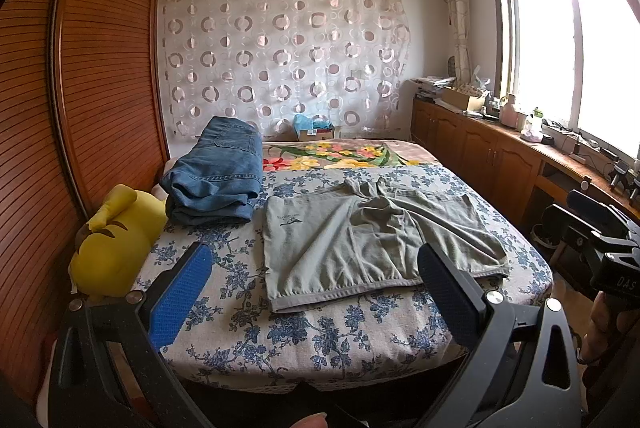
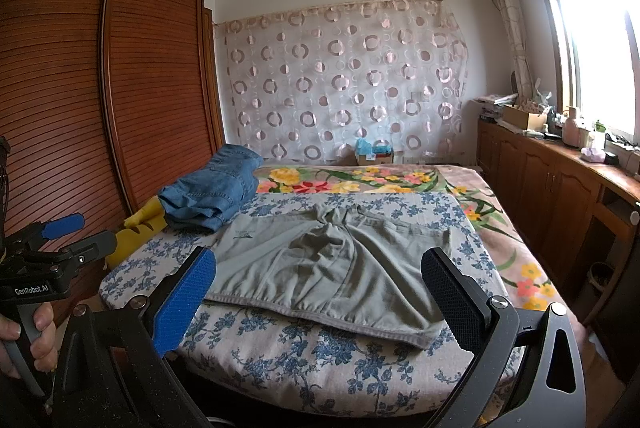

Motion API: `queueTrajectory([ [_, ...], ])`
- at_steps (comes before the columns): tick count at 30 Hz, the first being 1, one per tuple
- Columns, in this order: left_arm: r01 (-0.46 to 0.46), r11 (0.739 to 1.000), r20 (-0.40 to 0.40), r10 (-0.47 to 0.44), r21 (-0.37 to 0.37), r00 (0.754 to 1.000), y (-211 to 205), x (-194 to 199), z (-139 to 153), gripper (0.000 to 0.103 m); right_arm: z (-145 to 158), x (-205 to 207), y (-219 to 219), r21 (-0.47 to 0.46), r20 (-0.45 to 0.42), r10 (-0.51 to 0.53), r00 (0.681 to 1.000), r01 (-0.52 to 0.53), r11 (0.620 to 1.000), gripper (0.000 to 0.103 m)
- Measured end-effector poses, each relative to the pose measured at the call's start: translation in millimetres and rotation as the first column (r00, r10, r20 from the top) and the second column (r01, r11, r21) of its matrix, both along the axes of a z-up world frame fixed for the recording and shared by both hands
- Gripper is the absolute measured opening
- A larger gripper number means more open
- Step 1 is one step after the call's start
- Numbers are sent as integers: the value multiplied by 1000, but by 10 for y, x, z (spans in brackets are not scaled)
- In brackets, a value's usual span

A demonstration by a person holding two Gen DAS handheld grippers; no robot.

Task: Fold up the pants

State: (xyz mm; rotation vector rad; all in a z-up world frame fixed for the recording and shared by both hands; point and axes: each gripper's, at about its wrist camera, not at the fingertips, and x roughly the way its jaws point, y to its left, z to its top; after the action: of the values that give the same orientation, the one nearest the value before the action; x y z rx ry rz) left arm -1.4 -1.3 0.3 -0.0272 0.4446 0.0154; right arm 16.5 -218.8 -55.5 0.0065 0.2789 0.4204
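Grey-green shorts [image 1: 372, 240] lie spread on the blue-flowered bed sheet [image 1: 320, 332], waistband along the near edge, legs pointing toward the far wall. Fabric is bunched at the crotch; one leg shows a small printed logo. Not yet folded, by my judgement: the garment is laid flat as a starting layout, both legs side by side.

My left gripper [image 1: 316, 292] hovers short of the waistband, fingers spread wide, holding nothing. My right gripper [image 2: 320, 296] is in the same state: fingers wide apart, empty, just short of the waistband's right part. Both are placed, I judge, to take the two waistband corners or one side for a lengthwise fold.

Left of the shorts, near but apart from them: folded blue jeans [image 1: 216, 175], likely a finished item set aside. Beside those, a yellow plush toy [image 1: 112, 248] at the bed's left edge against the slatted wooden wardrobe [image 1: 100, 67].

Room for moving: bare sheet in front of the waistband and to the right of the shorts up to the bed corner. Beyond the legs, a floral blanket [image 2: 360, 179] is free. Folding leftward has less margin because of the jeans. Wooden cabinets [image 2: 540, 179] stand well apart at right.
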Motion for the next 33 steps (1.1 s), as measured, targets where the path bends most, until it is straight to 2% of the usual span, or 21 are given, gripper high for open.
queueTrajectory([
  [9, -7, 1000, -17, 6, -21, 1000, -90, 60, 35, 103, -10, 12, -25, 2, -12, -4, 1000, 4, 1000, 102],
  [25, 1, 1000, -135, -4, -23, 991, 162, 443, -423, 103, -124, 214, -161, -22, -60, -39, 997, 38, 999, 102],
  [33, 15, 999, -188, -24, -49, 982, 244, 547, -603, 103, -155, 315, -160, -49, -101, -79, 992, 75, 996, 101],
])
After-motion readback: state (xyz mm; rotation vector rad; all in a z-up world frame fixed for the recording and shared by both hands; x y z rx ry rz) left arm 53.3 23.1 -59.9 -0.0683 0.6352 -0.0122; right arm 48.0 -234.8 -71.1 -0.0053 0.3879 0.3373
